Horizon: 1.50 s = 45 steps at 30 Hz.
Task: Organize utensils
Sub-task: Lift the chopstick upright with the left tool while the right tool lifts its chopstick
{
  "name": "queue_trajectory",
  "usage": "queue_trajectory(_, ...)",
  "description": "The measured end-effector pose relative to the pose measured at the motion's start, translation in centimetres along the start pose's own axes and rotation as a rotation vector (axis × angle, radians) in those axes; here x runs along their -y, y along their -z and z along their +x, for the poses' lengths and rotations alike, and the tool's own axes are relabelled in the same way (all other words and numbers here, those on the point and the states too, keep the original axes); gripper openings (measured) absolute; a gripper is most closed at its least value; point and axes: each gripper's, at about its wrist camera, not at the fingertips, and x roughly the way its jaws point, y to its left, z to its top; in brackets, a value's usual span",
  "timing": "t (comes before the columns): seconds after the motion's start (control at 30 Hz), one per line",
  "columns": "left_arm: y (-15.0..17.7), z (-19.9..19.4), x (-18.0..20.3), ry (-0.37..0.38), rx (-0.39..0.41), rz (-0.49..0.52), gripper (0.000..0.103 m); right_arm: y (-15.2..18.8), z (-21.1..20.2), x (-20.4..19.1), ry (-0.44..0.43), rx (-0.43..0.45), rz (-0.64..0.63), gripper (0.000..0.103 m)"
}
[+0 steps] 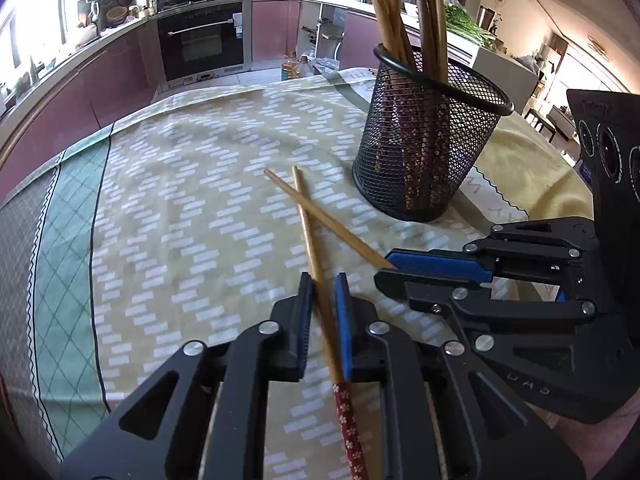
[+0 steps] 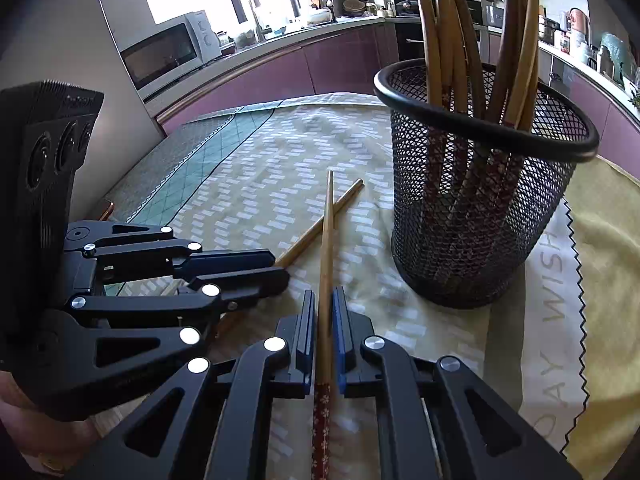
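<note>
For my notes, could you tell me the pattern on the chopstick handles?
Dark red with small white flowers, best in the left wrist view.

A patterned yellow tablecloth with a green border covers the table. Behind it stand a built-in oven, purple cabinets, a white microwave and 2 oil bottles.
</note>
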Motion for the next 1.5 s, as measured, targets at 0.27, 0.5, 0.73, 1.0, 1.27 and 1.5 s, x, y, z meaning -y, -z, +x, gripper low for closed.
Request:
queue_trajectory(0.27,-0.7,0.6,0.4,-0.029,0.005,0.015,0.01,0.4,-0.5,0.6,-0.011,0.016,0.018,0.006)
queue_trajectory(0.5,-0.4,-0.1,0.7,-0.023,0.021,-0.006,0.007,0.8,-1.9,1.1,-0.035,0.05,0.035,0.006)
queue_trajectory(0.73,0.2,-1.8,0.9,-0.008,0.051,-0.013,0.007,1.2,-3.4,1.0,-0.05,0.09,0.029,0.006)
queue_trajectory(1.0,0.5,-3.9,1.0,0.011,0.089,-0.024,0.007,1.8,-4.7,1.4,-0.06,0.112,0.021,0.006)
queue_trajectory(1.27,0.9,-6.2,0.6,0.031,0.128,-0.057,0.007,2.2,-6.1,1.0,-0.065,0.147,0.008,0.006)
queue_trajectory(1.5,0.8,-7.9,-0.1,0.07,0.164,-0.082,0.007,2.3,-7.4,1.0,-0.065,0.183,0.005,0.006)
